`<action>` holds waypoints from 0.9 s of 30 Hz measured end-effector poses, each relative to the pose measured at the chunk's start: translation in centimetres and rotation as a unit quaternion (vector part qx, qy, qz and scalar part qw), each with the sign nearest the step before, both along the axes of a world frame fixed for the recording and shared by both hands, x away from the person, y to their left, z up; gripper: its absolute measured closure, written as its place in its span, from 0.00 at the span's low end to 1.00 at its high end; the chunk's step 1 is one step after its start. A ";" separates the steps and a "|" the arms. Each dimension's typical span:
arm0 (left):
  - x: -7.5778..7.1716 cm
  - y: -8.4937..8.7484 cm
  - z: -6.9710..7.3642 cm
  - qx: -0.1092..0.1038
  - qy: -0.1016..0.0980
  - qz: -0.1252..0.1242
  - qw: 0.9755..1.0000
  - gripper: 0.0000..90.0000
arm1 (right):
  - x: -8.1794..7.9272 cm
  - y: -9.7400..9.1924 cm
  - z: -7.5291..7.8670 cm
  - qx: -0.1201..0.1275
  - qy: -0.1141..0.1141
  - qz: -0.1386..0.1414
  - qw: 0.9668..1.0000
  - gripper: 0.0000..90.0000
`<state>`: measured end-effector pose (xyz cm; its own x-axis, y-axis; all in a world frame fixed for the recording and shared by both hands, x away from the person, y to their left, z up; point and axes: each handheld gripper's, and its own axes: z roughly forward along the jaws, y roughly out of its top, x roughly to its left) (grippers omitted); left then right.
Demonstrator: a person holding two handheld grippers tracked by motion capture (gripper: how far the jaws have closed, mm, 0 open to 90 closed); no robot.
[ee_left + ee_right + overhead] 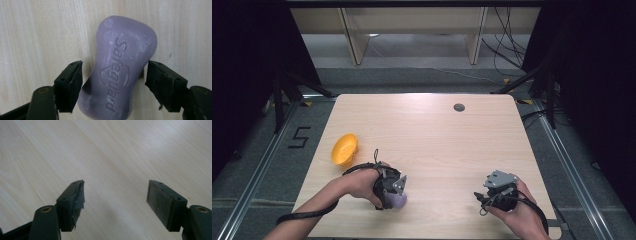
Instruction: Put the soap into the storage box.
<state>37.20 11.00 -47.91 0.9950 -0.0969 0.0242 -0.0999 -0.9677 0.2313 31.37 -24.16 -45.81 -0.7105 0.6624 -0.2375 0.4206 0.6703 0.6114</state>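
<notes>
the purple soap bar [121,72] lies flat on the wooden table [447,140], near the person's edge on the left side, embossed face up. the left gripper [113,82] points down over it with the bar between its jaws. the jaws stand spread; a thin gap shows at each side, so the pads [75,82] do not yet press on the soap. in the high view the left gripper [392,189] covers most of the bar [398,201]. an orange bowl [344,149] sits further out towards the left edge, well apart from the bar. the right gripper [115,202] hangs spread over bare wood, holding nothing, at the right side [499,192].

step in hand, as judged: close on the soap for a lift.

- the bar lies slightly skewed between the jaws. turn the wrist a little so both pads meet the long sides squarely.
- grip at the narrowed waist, where the pads now stand; the flared ends help stop it sliding out.
- soap is slick and marks easily. close slowly, stop at firm contact.
- keep the pads low on the sides, then lift straight up.
- keep the right gripper parked clear.
</notes>
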 end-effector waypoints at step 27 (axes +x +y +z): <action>0.5 -0.3 0.0 0.051 0.037 0.073 0.995 0.53 | -0.2 0.1 -0.2 0.003 0.014 -0.014 1.000 0.34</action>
<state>37.66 10.70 -47.96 0.9973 0.0503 -0.0532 0.0570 -0.9896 0.1320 31.20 -24.01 -46.01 -0.6977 0.6836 -0.2141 0.4560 0.6544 0.6032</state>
